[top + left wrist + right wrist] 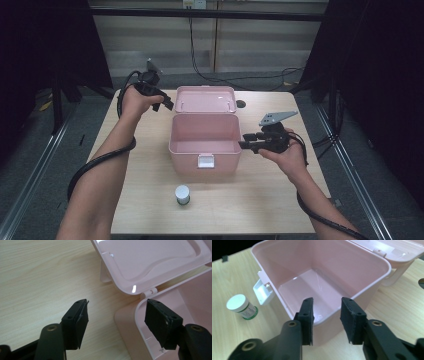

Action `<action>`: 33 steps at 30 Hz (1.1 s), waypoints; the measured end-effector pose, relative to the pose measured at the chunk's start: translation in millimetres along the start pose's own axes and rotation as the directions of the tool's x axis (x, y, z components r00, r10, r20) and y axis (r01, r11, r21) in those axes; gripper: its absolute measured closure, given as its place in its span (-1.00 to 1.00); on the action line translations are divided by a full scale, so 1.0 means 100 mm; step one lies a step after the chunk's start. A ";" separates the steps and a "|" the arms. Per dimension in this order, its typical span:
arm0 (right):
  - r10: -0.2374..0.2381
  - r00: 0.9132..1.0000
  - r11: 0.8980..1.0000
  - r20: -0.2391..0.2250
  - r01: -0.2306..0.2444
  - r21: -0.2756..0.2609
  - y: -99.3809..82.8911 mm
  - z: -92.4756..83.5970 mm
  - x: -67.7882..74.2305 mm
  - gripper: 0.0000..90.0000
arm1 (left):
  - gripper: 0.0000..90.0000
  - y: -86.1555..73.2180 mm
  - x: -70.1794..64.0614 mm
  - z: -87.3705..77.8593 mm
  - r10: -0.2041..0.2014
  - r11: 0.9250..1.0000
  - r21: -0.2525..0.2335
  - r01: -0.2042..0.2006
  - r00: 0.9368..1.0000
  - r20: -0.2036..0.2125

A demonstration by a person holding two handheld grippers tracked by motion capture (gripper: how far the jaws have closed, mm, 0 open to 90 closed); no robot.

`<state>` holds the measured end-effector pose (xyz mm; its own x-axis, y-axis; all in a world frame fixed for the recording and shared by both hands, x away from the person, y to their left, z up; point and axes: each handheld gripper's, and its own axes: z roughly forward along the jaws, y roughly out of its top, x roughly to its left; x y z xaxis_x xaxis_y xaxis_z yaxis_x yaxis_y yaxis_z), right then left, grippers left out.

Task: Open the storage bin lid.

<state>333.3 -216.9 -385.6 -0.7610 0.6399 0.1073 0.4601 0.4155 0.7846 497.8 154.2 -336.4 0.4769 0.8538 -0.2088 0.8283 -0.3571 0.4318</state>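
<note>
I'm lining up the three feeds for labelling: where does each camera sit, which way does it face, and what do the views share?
High view: above the person's side, looking forward and down on the table; both forearms, left gripper and right gripper show.
Left gripper view: rides the left gripper, looking along its open jaws at the pink box back corner and its lid.
Right gripper view: rides the right gripper, looking into the open box; small white-capped jar beside it.
Shared: the box in all three; the jar in high and right views.

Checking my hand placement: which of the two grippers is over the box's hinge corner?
The left gripper, jaws open, straddles the pink box rim beside the hinge. The right gripper faces the box's side wall instead.
</note>
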 end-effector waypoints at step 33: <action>0.091 0.993 0.995 0.082 -0.094 0.044 -0.86 -0.15 -0.13 -0.41 | -0.40 -0.59 0.08 -0.18 0.030 0.999 -0.033 -0.029 0.999 0.037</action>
<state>297.3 -270.7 -445.3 -0.6762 0.7256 0.1278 0.5494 0.3810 0.7437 447.3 188.4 -347.8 0.5119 0.8283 -0.2278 0.8040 -0.3685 0.4667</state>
